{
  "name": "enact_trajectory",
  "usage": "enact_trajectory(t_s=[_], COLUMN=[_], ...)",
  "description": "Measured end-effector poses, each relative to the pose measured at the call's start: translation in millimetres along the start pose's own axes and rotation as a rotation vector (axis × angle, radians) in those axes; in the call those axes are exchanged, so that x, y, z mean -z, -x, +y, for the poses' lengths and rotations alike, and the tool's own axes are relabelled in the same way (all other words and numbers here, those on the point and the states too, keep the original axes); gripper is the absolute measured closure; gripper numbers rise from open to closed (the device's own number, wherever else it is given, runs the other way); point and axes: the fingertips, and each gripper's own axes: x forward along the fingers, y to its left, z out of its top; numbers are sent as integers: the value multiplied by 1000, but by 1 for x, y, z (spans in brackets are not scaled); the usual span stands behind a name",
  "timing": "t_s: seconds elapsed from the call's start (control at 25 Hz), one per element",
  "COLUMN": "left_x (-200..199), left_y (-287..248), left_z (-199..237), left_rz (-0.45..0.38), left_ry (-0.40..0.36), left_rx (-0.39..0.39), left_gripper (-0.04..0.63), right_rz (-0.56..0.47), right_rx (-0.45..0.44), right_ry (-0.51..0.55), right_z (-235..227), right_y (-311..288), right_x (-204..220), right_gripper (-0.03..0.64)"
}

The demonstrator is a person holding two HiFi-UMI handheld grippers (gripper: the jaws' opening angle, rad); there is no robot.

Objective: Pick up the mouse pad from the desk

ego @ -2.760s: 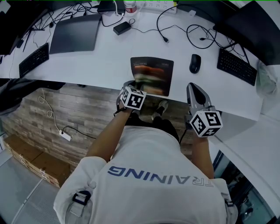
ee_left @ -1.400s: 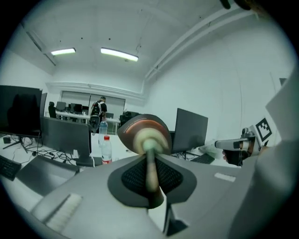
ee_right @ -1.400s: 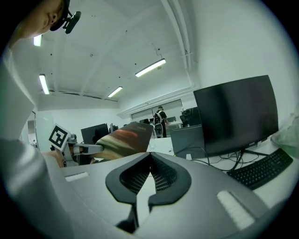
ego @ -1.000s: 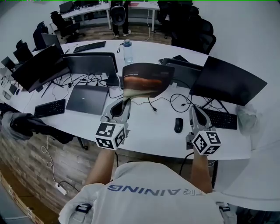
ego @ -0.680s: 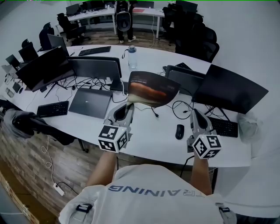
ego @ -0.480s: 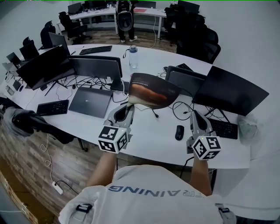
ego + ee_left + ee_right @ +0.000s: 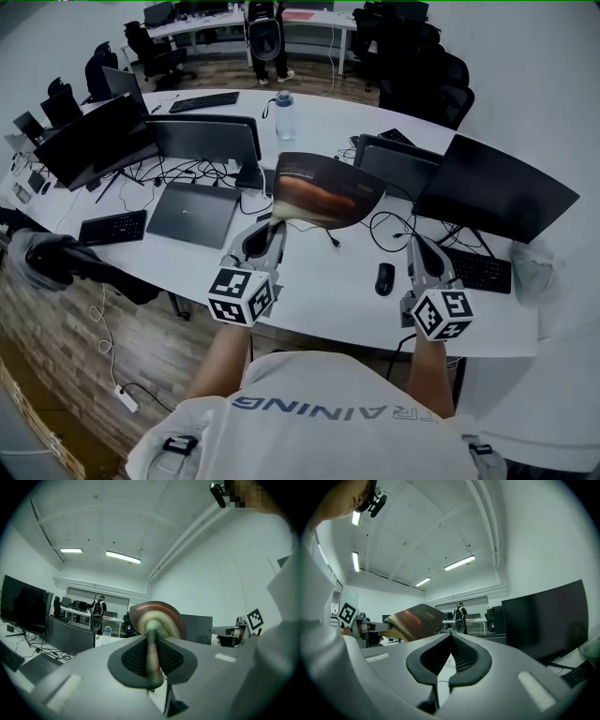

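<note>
The mouse pad (image 7: 323, 192), dark with a red-orange picture, hangs in the air above the white desk (image 7: 309, 272), curled and held by its near edge. My left gripper (image 7: 273, 225) is shut on that edge; in the left gripper view the pad's edge (image 7: 151, 653) runs between the pads and the sheet (image 7: 157, 620) bulges beyond them. My right gripper (image 7: 418, 246) hovers level over the desk's right part, shut with nothing in it (image 7: 451, 637). From the right gripper view the pad (image 7: 417, 620) shows at the left.
On the desk lie a black mouse (image 7: 384, 278), a keyboard (image 7: 481, 272), a closed laptop (image 7: 195, 214), cables and several monitors (image 7: 492, 192). A water bottle (image 7: 285, 117) stands farther back. A person (image 7: 262, 37) stands at the far desks.
Since the oldest frame the pad has been lifted off the desk by my left gripper and the head view has tilted up. Over the last second both grippers hold almost still.
</note>
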Motion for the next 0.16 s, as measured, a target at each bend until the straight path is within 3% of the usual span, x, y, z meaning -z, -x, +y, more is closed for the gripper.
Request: enact_trajectory(t_s=[0.16], left_x=[0], left_y=[0], left_z=[0], left_rz=[3], left_ry=[1], left_rx=[-3], left_gripper=[563], right_rz=[4], right_rx=[1], right_ry=[1], right_z=[-1], right_y=[1], right_x=[0], right_gripper=[603])
